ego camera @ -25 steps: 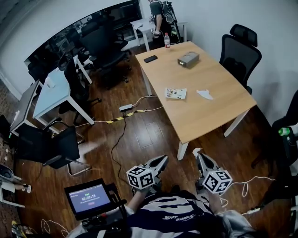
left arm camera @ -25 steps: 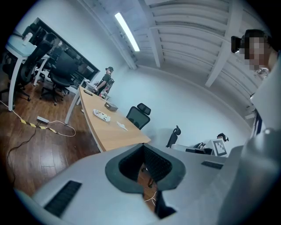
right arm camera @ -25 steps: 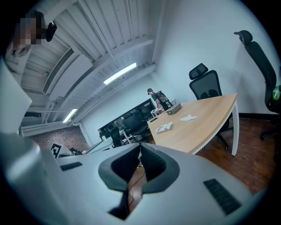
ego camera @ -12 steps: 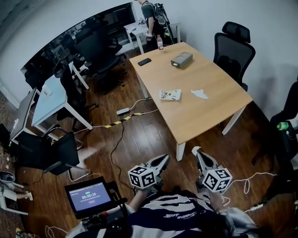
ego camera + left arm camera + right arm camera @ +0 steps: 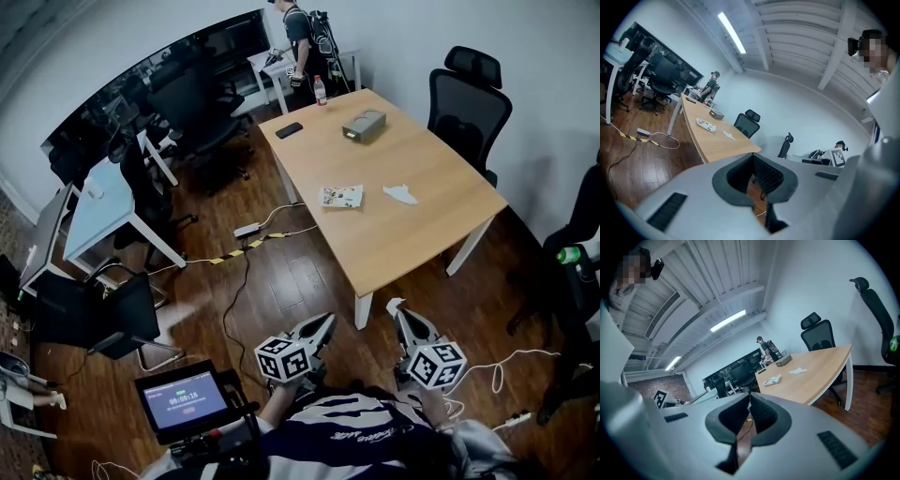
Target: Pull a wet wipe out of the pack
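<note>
Left gripper hangs near the body, jaws clenched on nothing; far ahead on the table lies the wipe pack, untouched, a white scrap just to its right; right gripper likewise pinched shut and empty, well apart from the pack; approach, grasp and pull all look left to do.

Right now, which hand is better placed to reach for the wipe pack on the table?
Left, narrowly. In the head view the left tongs line up almost under the pack; the right tongs sit toward the loose wipe. Both are shut, empty, short of the table.
</note>
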Motion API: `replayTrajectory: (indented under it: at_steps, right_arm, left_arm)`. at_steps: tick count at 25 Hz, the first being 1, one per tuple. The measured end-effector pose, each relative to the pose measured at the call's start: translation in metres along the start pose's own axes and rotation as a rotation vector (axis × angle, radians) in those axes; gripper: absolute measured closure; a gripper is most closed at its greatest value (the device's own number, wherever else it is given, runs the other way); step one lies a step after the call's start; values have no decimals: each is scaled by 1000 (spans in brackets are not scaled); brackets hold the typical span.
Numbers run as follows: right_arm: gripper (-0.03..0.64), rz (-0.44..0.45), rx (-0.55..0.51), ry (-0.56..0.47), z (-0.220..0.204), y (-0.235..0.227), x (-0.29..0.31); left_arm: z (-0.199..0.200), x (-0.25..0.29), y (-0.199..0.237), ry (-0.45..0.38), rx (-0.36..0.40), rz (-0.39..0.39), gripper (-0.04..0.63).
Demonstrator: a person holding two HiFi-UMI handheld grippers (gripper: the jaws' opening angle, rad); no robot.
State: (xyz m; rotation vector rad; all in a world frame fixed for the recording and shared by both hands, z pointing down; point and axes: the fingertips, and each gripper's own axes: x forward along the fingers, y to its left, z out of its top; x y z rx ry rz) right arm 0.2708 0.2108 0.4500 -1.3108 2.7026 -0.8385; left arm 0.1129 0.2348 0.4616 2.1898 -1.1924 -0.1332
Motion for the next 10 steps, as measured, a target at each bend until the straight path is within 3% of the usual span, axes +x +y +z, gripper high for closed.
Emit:
replayTrajectory:
  at_steps: [10]
  right_arm:
    - [614, -5, -11, -3, -3, -21, 8]
  left_arm:
    - [-2, 15, 9, -19, 17, 9, 592]
